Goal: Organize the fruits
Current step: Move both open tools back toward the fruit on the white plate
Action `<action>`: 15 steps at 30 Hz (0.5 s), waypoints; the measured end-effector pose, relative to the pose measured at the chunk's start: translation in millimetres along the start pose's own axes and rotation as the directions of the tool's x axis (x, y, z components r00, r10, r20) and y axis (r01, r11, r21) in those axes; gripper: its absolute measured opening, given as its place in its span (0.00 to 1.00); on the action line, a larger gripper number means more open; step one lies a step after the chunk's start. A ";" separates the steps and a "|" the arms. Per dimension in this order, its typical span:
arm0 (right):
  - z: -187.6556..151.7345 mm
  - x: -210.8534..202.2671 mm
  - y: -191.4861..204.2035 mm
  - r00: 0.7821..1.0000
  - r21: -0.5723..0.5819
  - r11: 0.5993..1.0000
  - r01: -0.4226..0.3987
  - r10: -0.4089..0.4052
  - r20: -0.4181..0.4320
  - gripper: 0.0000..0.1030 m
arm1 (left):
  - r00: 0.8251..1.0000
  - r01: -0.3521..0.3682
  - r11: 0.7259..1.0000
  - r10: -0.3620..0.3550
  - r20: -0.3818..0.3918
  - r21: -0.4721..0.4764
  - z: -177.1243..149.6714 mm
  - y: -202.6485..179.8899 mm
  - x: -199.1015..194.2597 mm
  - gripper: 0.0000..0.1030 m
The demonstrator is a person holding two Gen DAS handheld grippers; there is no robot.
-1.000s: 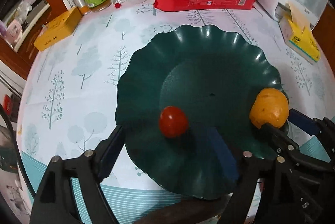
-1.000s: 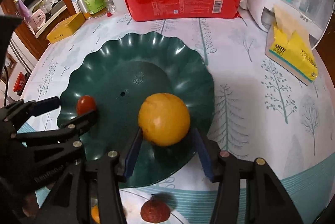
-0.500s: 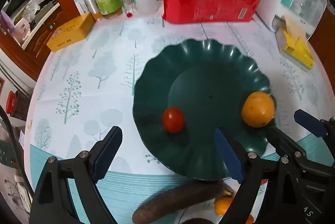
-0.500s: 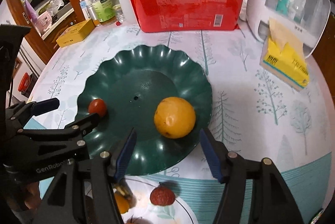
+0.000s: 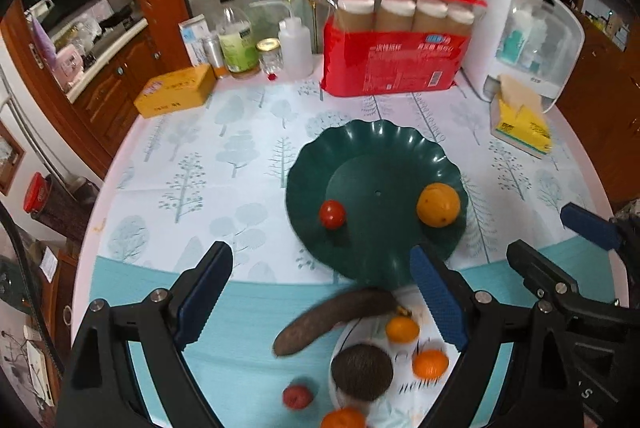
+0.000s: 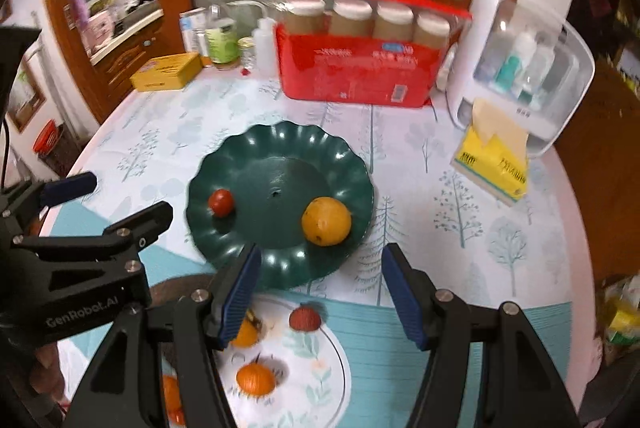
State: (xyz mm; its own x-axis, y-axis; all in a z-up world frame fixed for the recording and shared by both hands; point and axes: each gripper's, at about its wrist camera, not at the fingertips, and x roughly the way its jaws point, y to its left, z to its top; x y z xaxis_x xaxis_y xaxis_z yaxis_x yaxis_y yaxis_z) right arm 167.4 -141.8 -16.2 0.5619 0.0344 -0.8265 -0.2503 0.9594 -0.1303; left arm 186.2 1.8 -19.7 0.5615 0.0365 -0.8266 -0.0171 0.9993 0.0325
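Note:
A dark green scalloped plate (image 5: 360,131) sits mid-table with a small red tomato (image 5: 332,214) and an orange (image 5: 438,204) lying apart on it. My left gripper (image 5: 320,256) hangs open above the plate's near rim, holding nothing. My right gripper (image 6: 321,256) is open too, with the orange (image 6: 326,222) beyond its fingertips, untouched. Below both lies a white plate (image 6: 320,368) with small oranges (image 5: 430,364), a brown round fruit (image 5: 362,372) and a long dark fruit (image 5: 336,320) across its rim. A red fruit (image 5: 297,396) is beside it.
Along the back stand a red pack of paper cups (image 5: 394,63), several bottles (image 5: 238,43), a yellow box (image 5: 176,93) and a white storage case (image 5: 524,35). A yellow tissue pack (image 5: 520,123) lies at the right. The tablecloth is bare left of the green plate.
Both grippers have risen and drawn back from the green plate. The right jaws widened and left the orange on the plate. The white plate of fruit has come into view.

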 end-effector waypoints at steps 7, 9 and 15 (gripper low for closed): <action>-29.5 -50.5 17.5 0.996 -0.070 0.996 -0.061 0.066 0.067 0.61 | 0.998 -0.006 1.000 0.006 0.057 -0.004 -46.0 22.2 -59.2 0.87; -38.7 -57.1 22.3 0.994 -0.078 0.994 -0.078 0.084 0.073 0.61 | 0.998 -0.009 1.000 0.009 0.058 -0.005 -62.7 28.5 -68.1 0.87; -76.5 -63.2 30.2 0.991 -0.070 0.990 -0.122 0.125 0.050 0.61 | 1.000 0.026 1.000 -0.026 0.009 -0.009 -111.1 36.1 -70.3 0.87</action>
State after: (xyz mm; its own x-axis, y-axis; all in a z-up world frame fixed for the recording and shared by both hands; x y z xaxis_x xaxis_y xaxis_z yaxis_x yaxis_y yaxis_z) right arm 64.0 -136.4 -9.8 0.5651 0.1683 -0.8077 -0.3714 0.9260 -0.0670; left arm 54.2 35.7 -22.8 0.5691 0.0107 -0.8222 -0.0100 0.9999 0.0061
